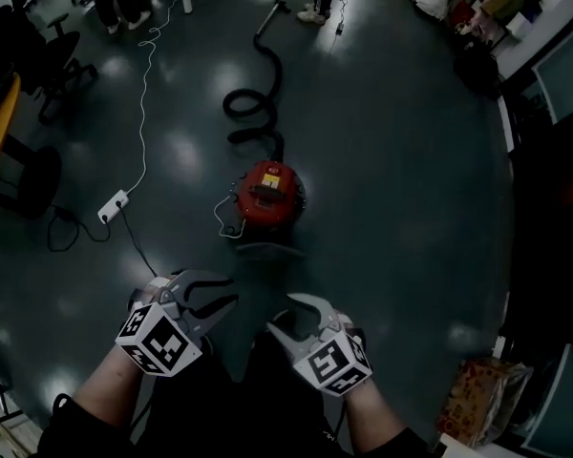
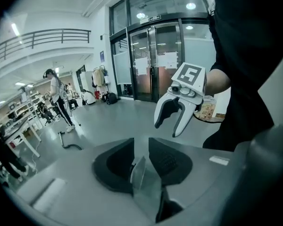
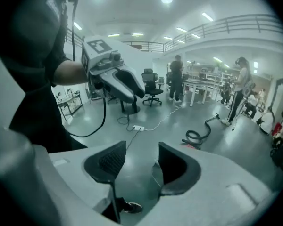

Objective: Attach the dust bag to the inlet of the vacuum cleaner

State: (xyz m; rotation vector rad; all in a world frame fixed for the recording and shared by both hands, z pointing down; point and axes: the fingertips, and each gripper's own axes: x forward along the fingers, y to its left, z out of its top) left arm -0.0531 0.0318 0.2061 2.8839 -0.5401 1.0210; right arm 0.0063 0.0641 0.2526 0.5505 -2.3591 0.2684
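Dark floor [image 1: 392, 160]: red vacuum cleaner [image 1: 267, 194], hose [image 1: 253, 103] coiled behind. Left gripper [image 1: 215, 301] and right gripper [image 1: 285, 315] both partly open, empty.

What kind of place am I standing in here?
Probably an open-plan office or lab hall: a swivel office chair, work desks, a railed upper gallery and glass entrance doors.

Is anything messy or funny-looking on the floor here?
Nothing looks broken or spilled. The round red vacuum cleaner stands upright, but its black hose lies in untidy loops beyond it, and a thin white cable trails away from the white power strip across the dark floor.
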